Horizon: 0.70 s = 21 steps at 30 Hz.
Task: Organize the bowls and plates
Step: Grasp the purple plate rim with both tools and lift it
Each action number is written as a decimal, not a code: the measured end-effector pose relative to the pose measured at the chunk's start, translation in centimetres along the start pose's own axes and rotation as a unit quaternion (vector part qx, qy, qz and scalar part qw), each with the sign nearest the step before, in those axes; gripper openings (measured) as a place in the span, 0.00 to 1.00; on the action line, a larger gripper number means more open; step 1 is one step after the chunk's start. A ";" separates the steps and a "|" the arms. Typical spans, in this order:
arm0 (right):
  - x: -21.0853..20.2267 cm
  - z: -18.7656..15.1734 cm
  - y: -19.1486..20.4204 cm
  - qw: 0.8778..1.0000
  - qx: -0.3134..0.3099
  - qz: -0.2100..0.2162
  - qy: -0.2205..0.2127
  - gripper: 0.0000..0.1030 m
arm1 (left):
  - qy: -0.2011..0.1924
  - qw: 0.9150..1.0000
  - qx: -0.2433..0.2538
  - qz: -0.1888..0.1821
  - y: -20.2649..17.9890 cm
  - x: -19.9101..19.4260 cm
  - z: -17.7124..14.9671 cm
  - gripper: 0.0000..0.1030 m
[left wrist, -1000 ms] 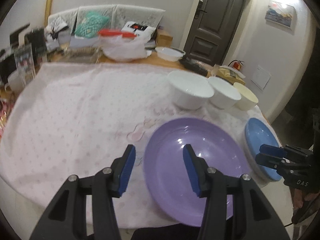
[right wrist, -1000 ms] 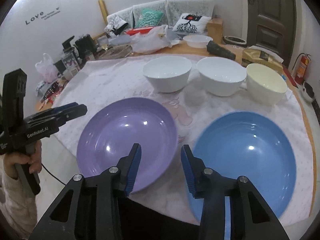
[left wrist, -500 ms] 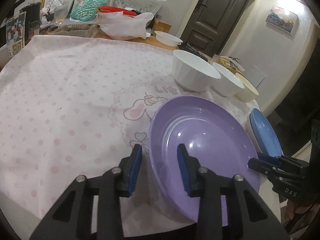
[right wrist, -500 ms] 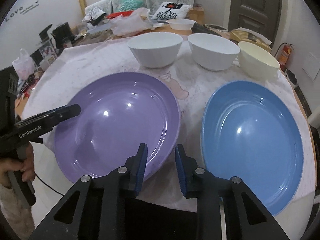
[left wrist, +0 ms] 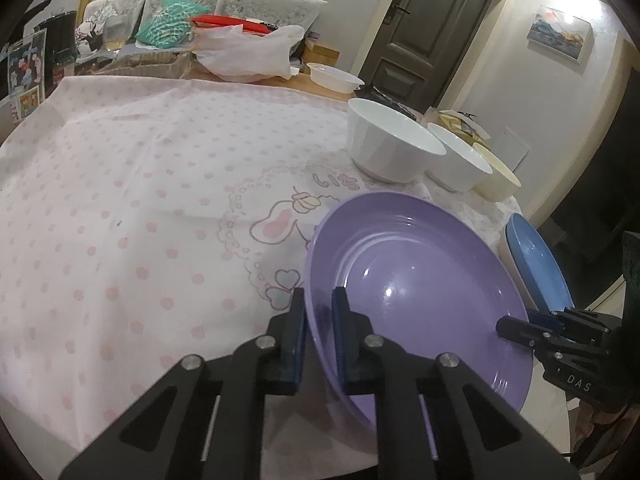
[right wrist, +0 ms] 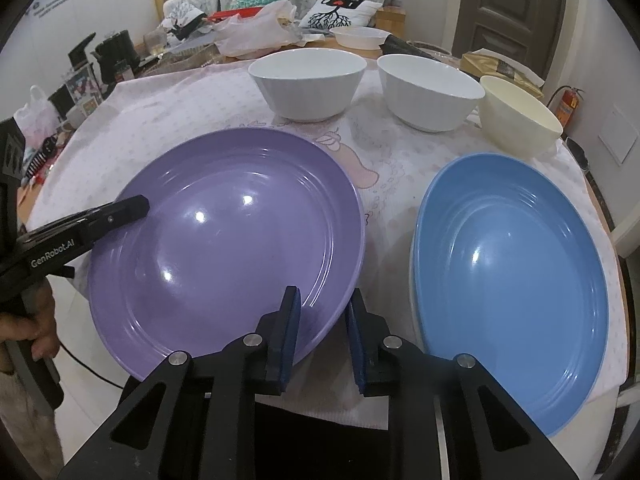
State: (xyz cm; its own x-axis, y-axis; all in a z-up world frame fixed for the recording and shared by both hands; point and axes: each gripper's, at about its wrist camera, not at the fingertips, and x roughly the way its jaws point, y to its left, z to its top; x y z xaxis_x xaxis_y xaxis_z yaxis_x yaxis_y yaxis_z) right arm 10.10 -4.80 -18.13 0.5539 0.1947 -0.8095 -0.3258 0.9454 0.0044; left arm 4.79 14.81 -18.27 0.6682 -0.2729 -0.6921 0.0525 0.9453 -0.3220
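A purple plate lies at the table's front edge; it also shows in the right wrist view. My left gripper is shut on its left rim. My right gripper straddles the plate's right rim, its jaws still a little apart. A blue plate lies to the right on a white plate. Two white bowls and a cream bowl stand in a row behind the plates.
The table wears a pink dotted cloth. At its far edge lie a plastic bag, a white container and assorted clutter. A dark door stands behind. The table's front edge is right under both grippers.
Both grippers moved in on the purple plate from either side. The left jaws closed on its left rim; the right jaws narrowed around its right rim.
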 end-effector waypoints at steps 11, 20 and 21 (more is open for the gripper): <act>-0.9 0.6 0.3 1.000 -0.011 -0.002 -0.020 0.17 | -0.010 1.000 0.005 0.010 -0.4 -1.1 0.4 0.10; -3.2 1.4 -0.3 0.998 -0.019 0.006 -0.056 0.17 | -0.027 0.999 0.021 0.022 -1.9 -3.3 1.2 0.10; -3.5 1.4 -0.3 0.998 -0.021 0.006 -0.060 0.17 | -0.029 0.999 0.023 0.023 -2.2 -3.5 1.3 0.10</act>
State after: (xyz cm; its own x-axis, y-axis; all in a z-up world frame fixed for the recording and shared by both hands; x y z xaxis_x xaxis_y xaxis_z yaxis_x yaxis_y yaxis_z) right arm 9.32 -5.44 -14.46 0.6365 0.2392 -0.7332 -0.3638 0.9314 -0.0120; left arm 3.32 13.93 -14.25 0.7120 -0.2203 -0.6667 0.0538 0.9638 -0.2610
